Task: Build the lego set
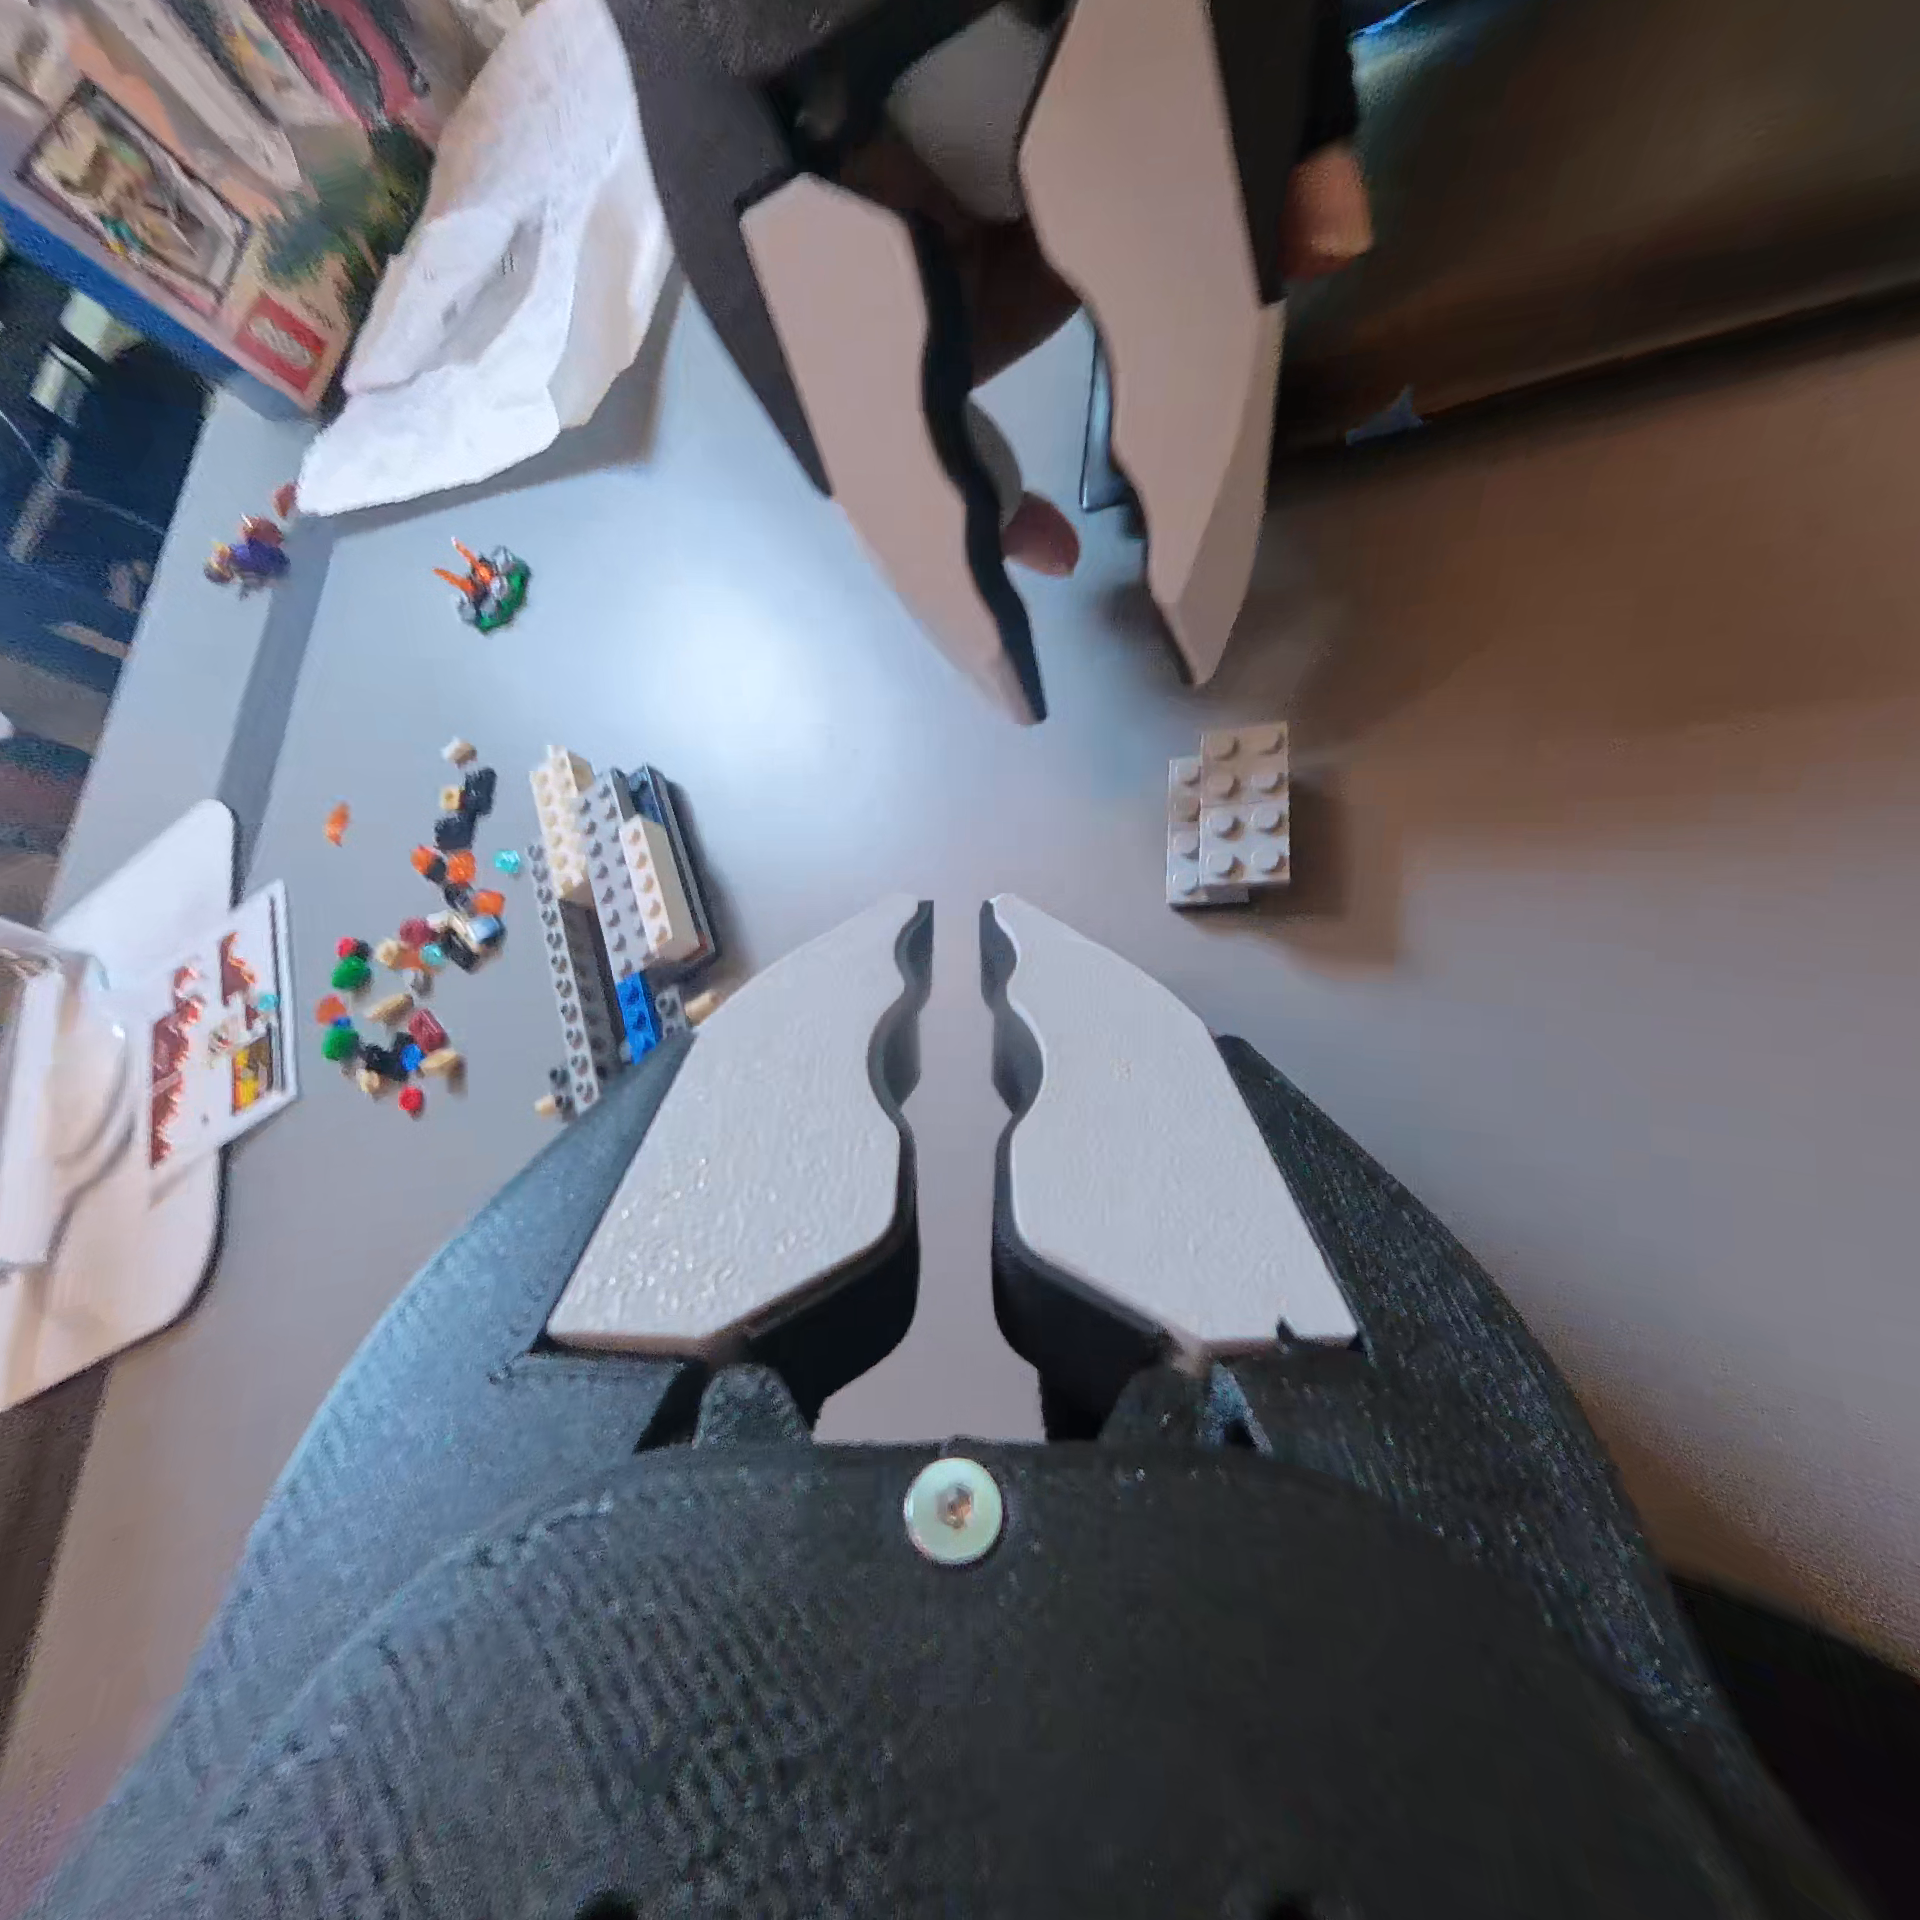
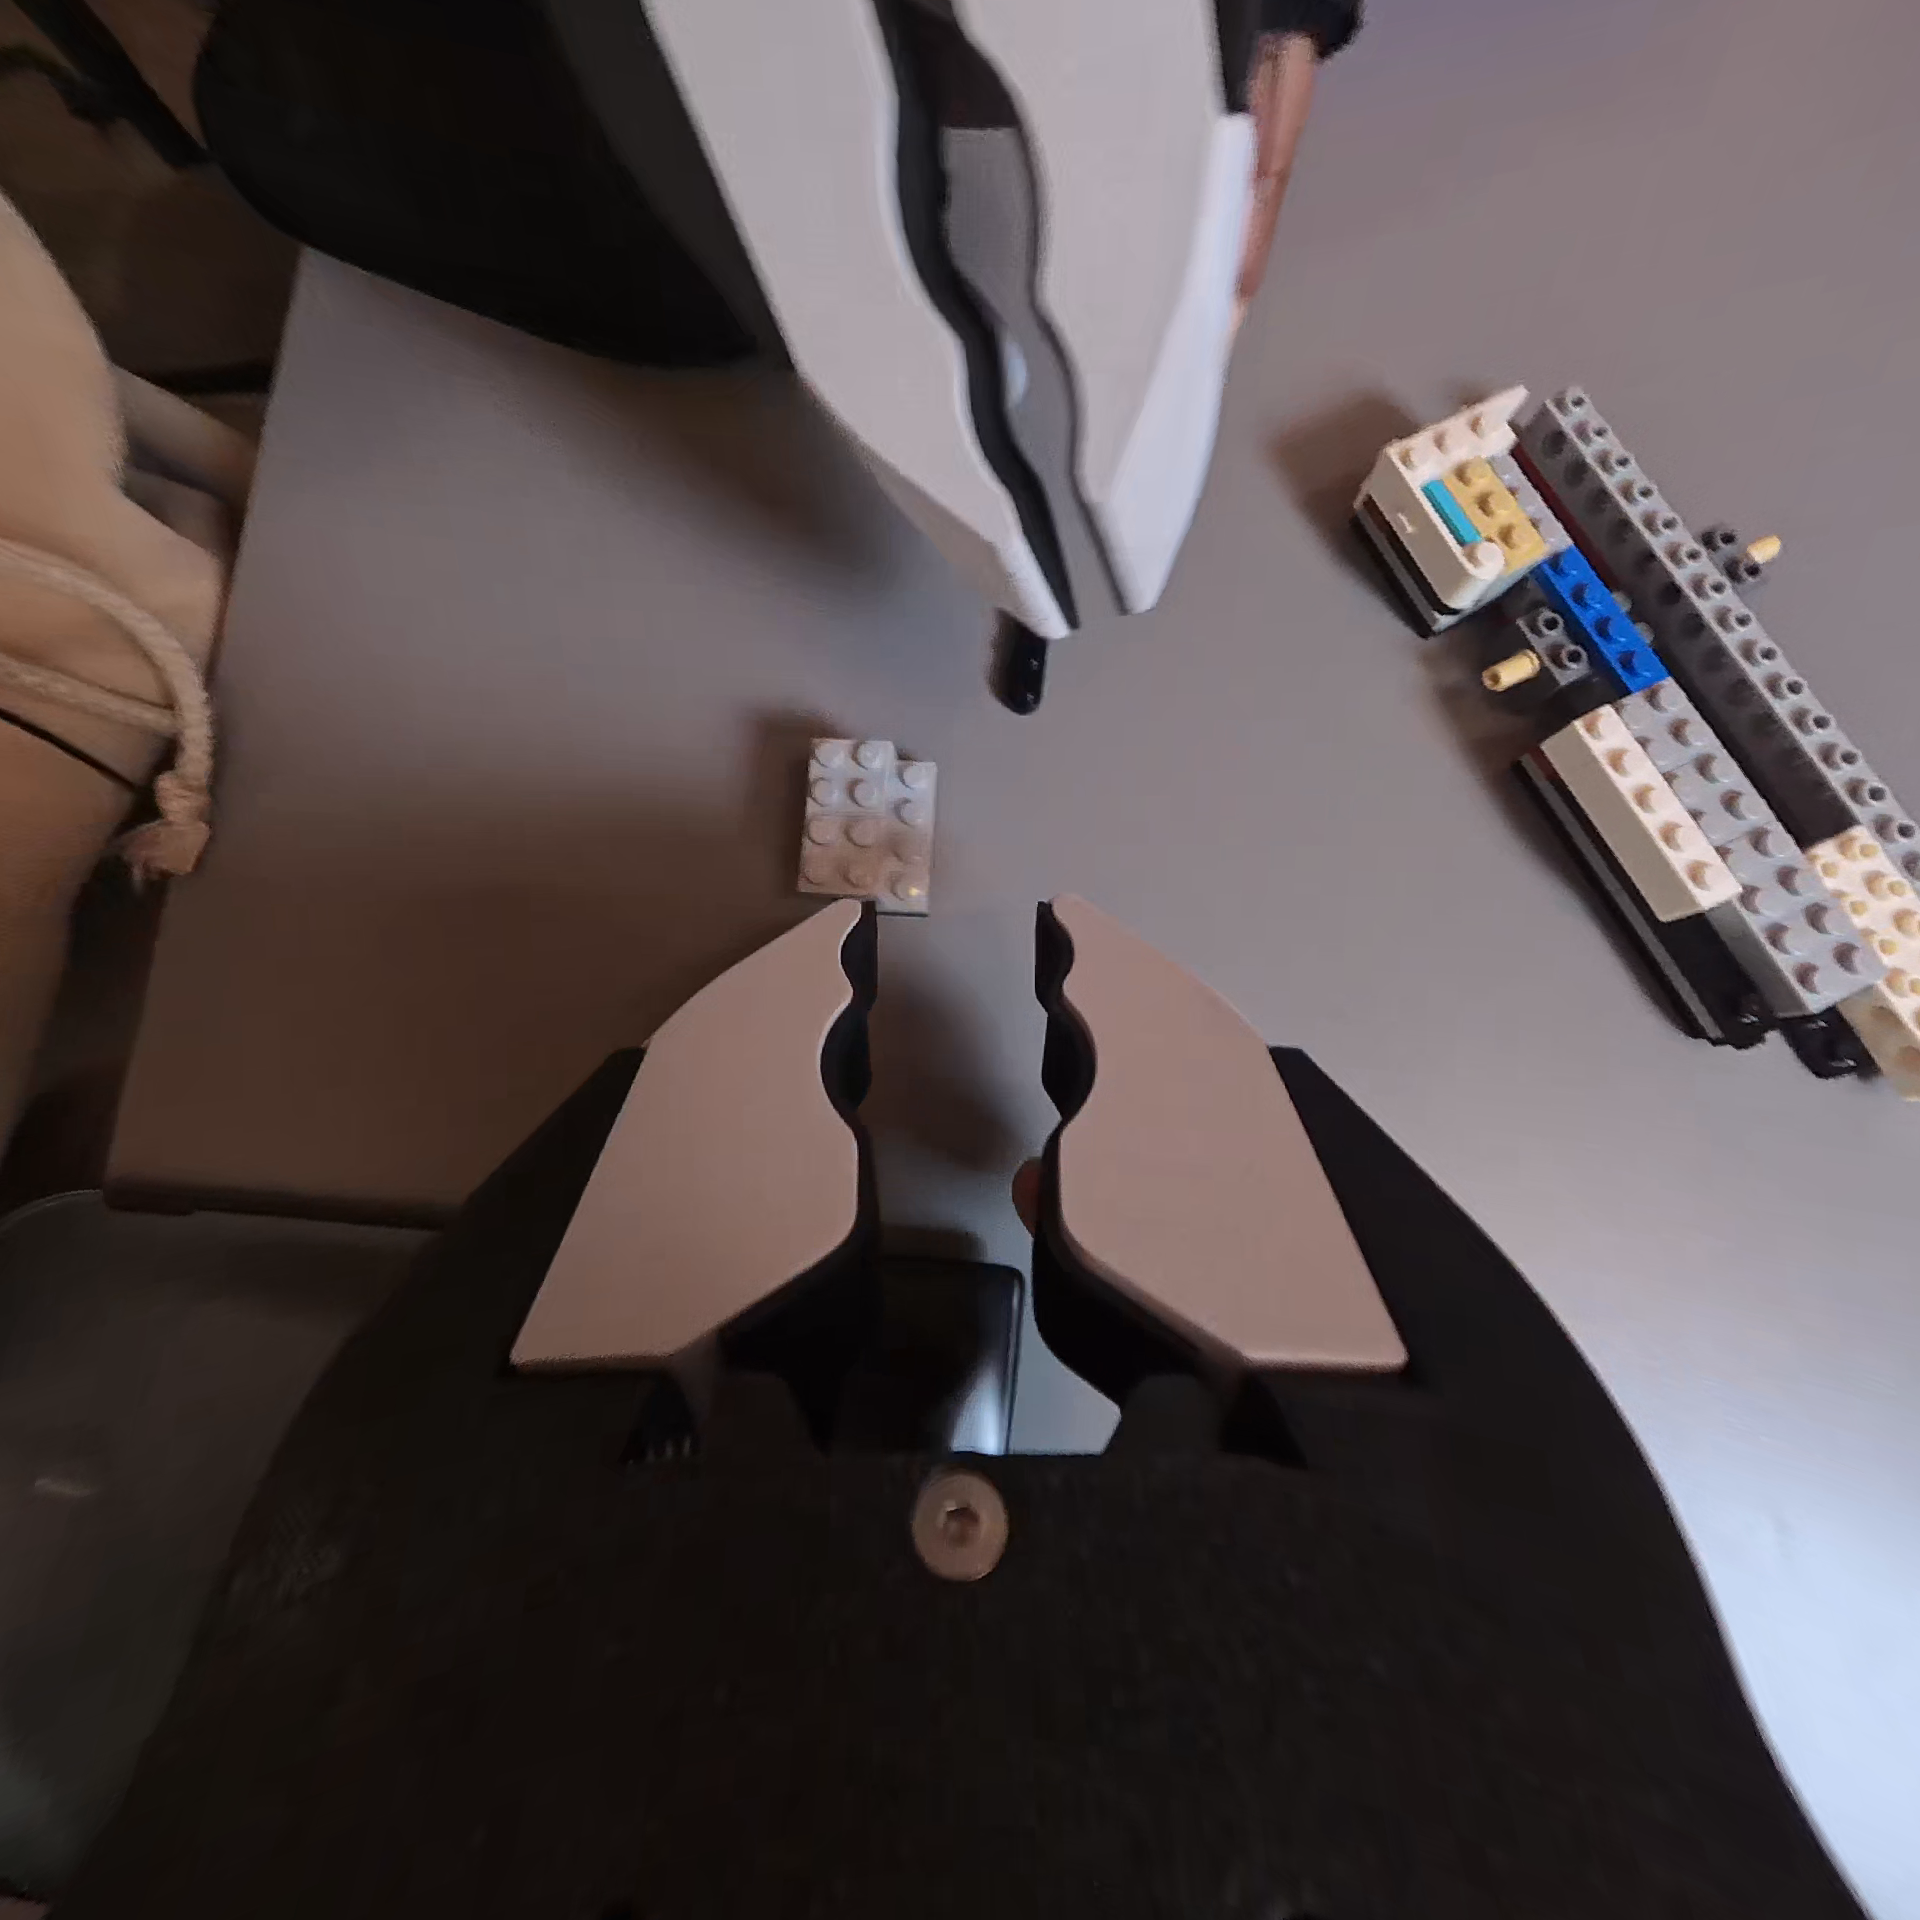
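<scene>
A small grey stack of studded plates [image 1: 1231, 816] lies on the grey table, ahead and to the right of my left gripper [image 1: 958, 904]. My left gripper's fingers are a narrow gap apart with nothing between them. My right gripper [image 2: 951, 904] is open and empty, and its left fingertip is next to the grey plates [image 2: 868, 821]. It points toward my left gripper from the far side [image 1: 1114, 696]. My left gripper also shows at the top of the right wrist view [image 2: 1099, 618]. A long grey, white, black and blue build [image 1: 613, 914] [image 2: 1683, 727] lies to one side.
Loose small coloured pieces [image 1: 416, 956] and an instruction booklet [image 1: 223, 1018] lie left of the build. Two tiny builds [image 1: 494, 582] [image 1: 249, 556], a white paper bag [image 1: 499, 281] and the set's box [image 1: 177, 208] sit farther off. A beige drawstring bag [image 2: 94, 675] lies beyond the table edge [image 2: 260, 727]. Left tips to right tips: about 6 cm.
</scene>
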Available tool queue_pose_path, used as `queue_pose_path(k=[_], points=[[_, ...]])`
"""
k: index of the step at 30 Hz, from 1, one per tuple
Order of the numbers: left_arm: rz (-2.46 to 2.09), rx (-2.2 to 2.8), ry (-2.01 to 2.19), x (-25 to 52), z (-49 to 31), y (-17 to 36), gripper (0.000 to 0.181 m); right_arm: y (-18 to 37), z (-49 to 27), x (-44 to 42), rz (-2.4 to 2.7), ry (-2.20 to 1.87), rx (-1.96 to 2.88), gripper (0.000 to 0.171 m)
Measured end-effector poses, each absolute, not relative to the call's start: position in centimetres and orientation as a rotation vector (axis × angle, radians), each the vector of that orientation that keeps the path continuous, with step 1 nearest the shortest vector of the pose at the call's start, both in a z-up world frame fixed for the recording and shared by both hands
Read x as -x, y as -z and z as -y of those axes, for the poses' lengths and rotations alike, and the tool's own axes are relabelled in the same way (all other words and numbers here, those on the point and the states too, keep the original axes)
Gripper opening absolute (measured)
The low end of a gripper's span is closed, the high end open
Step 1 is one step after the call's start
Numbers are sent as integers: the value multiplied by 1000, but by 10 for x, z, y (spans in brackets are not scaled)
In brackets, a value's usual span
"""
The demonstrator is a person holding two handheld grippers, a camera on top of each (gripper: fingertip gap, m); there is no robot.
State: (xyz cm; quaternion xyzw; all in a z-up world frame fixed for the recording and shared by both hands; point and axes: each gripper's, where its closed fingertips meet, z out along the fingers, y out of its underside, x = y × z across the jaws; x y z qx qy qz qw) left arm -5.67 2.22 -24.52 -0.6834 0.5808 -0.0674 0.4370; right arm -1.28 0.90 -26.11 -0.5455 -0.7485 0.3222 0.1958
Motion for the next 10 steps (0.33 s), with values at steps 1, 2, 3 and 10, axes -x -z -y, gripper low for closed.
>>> queue_pose_path(k=[1, 2, 3, 10], points=[[-1431, 1729, 196, 61, -23, 247, 12, 259, -4, 13, 2106, -925, 1514, 29], [-1432, 1755, 220, 66, -22, 252, 14, 257, 1, 14, 2116, -934, 1497, 29], [-1439, 1777, 229, 70, -22, 256, 15, 257, 5, 16, 2126, -929, 1476, 29], [-1501, 1865, 269, 80, -16, 276, 19, 269, 0, 17, 2190, -654, 1371, 29]])
